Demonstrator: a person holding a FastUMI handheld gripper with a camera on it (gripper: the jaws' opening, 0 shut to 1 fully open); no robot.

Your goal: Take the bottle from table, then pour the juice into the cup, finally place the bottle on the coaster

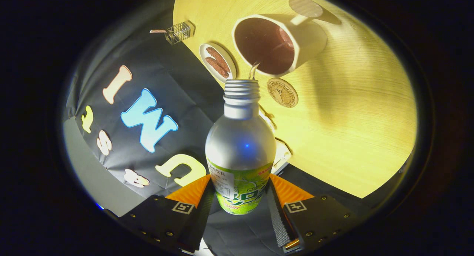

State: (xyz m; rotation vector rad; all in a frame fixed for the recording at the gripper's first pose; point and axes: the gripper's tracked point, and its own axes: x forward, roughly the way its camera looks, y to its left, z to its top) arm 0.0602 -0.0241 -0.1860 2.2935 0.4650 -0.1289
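Observation:
A silver bottle [240, 145] with a green label sits between my two fingers, and my gripper [240, 189] is shut on its lower body. The bottle is tipped over, its open threaded mouth pointing at the white cup [307, 37] beyond it. A thin stream of liquid [254, 70] runs from the mouth into the cup's dark inside. A round tan coaster [282, 92] lies on the wooden table [351, 119] just beside the cup, near the bottle's mouth.
A small white dish [217, 61] with brown pieces lies by the table's edge next to the cup. A little wire holder [179, 32] stands further along that edge. A round disc [305, 6] lies past the cup's handle.

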